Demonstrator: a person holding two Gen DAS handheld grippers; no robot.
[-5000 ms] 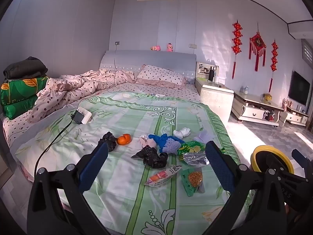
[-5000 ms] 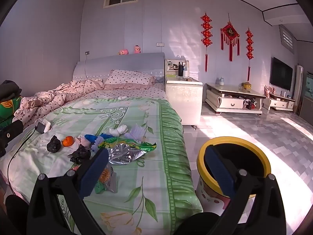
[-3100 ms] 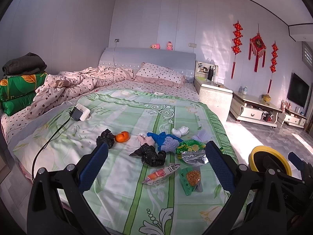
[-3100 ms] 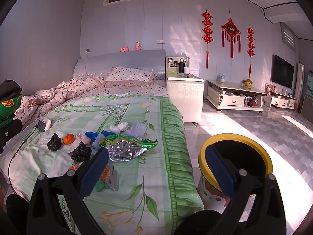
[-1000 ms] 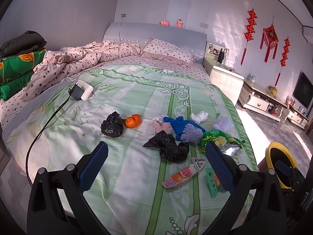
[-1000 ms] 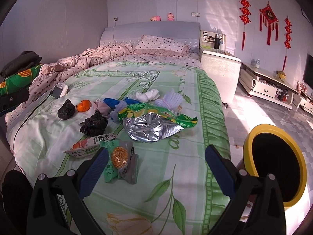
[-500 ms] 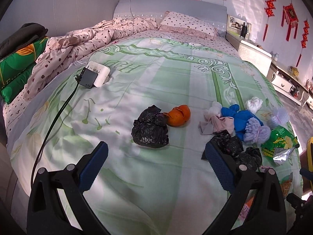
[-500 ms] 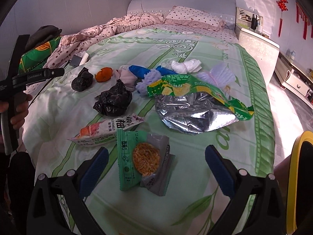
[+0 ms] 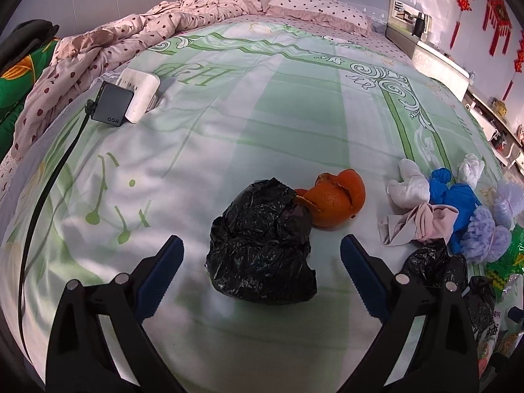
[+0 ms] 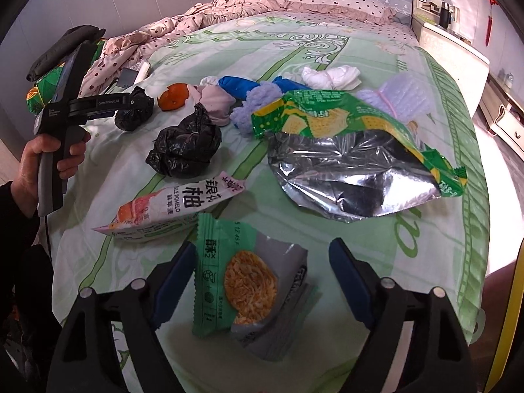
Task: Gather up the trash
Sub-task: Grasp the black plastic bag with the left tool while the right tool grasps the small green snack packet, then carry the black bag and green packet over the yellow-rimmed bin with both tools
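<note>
Both tools lower since earlier, jaws just narrowing yet apart, ungripping: left tool (image 9: 262, 258) around black bag (image 9: 262, 245), right tool (image 10: 258, 265) around half-hidden wrapper (image 10: 242, 281).

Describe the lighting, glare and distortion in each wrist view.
Left wrist: fisheye bends the bed into a dome; soft window-light patches; black bag sharp. Right wrist: dark corner vignette; glare on the silver foil wrapper; overexposed sunlit floor at right.

Both my hands dropped from a room-wide view to close over the bed. L gripper (image 9: 262, 255) now straddles the black bag (image 9: 262, 245) by the orange peel (image 9: 337, 201), jaws just been closing, pads not yet touching it. R gripper (image 10: 262, 258) brackets the green snack wrapper (image 10: 229, 275), jaws just been closing too, wrapper between them, no contact yet.
</note>
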